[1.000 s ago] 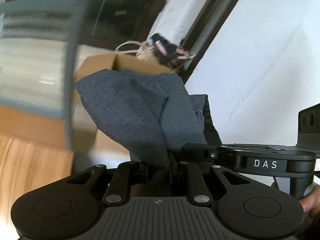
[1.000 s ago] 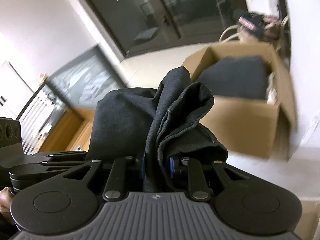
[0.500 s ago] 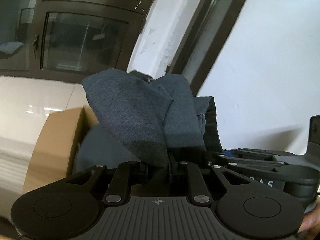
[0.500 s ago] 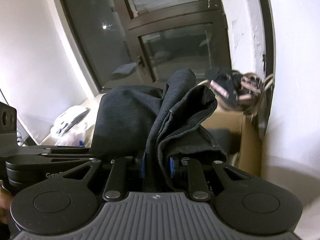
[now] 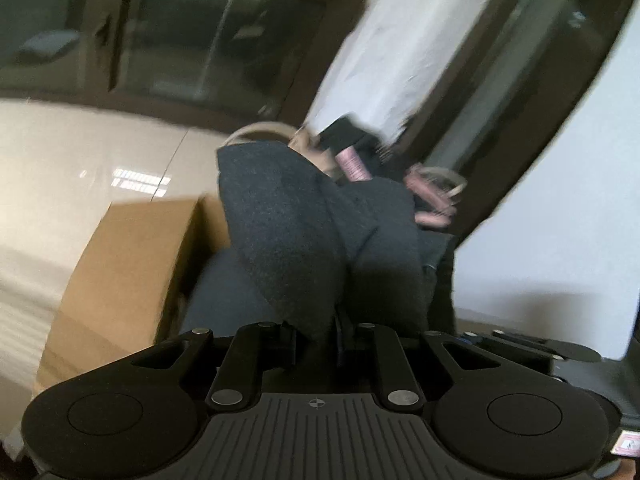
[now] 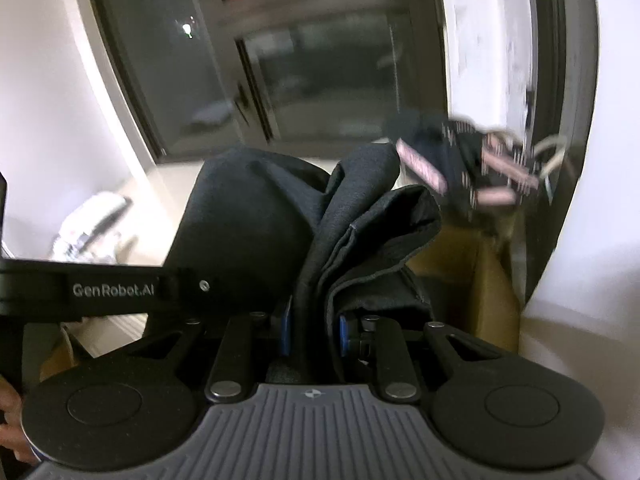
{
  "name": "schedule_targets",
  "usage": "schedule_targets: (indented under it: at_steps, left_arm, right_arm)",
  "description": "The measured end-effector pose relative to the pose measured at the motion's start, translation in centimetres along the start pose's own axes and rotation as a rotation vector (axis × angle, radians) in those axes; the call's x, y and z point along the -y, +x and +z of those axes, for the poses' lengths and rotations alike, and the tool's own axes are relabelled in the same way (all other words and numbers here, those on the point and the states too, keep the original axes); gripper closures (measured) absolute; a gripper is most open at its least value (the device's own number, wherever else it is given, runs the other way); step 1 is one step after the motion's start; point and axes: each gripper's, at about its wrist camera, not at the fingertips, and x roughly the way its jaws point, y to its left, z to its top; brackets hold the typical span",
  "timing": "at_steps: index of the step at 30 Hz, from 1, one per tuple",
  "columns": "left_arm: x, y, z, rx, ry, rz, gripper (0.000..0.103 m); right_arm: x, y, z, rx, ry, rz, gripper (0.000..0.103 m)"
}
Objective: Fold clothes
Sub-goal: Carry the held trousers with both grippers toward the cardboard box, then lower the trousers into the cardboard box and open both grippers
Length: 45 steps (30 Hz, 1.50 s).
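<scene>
We grip the dark grey garment (image 5: 304, 240) with both tools. Our left gripper (image 5: 316, 336) is clamped tight on a bunched fold, and our right gripper (image 6: 312, 330) pinches several layers between its blue pads (image 6: 343, 336), jaws nearly closed. The cloth stands up in folds just in front of both tools, held above an open cardboard box (image 5: 132, 264) on the pale floor (image 5: 80, 168). A black and pink bag (image 6: 472, 160) sits at the box's far side, blurred.
</scene>
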Motion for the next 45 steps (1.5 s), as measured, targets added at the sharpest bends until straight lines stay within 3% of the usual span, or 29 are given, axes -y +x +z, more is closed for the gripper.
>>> schedule_targets:
  at_steps: [4,12,18,22,28,38,45]
  left_arm:
    - [-1.7,1.1,-0.4,-0.007,-0.030,0.068,0.070]
    - [-5.0,3.2,-1.2,-0.020,-0.091,0.205,0.057]
    - [-3.2,1.2,-2.4,0.034,-0.003,0.178,0.058]
    - [-1.3,1.3,-3.3,0.042,0.106,0.146,0.059]
    - [-1.1,3.2,-5.3,-0.038,0.145,0.165,0.059]
    - [-3.5,5.3,-7.5,-0.098,0.069,0.168,0.058]
    - [-4.2,5.4,-7.6,-0.104,0.050,0.142,0.053]
  right_arm:
    - [1.2,2.9,-1.0,-0.044,-0.021,-0.046,0.076]
    - [1.1,1.7,-2.4,-0.058,-0.122,-0.143,0.056]
    - [0.8,0.3,-3.4,-0.057,-0.188,-0.207,0.053]
    - [-0.1,-1.1,-3.8,-0.008,-0.209,-0.181,0.053]
    - [-0.4,0.0,-4.8,-0.066,-0.201,-0.063,0.053]
    - [0.3,3.4,-8.3,-0.196,-0.144,0.000,0.047]
    - [-0.2,4.0,-8.7,-0.193,-0.182,-0.012,0.040]
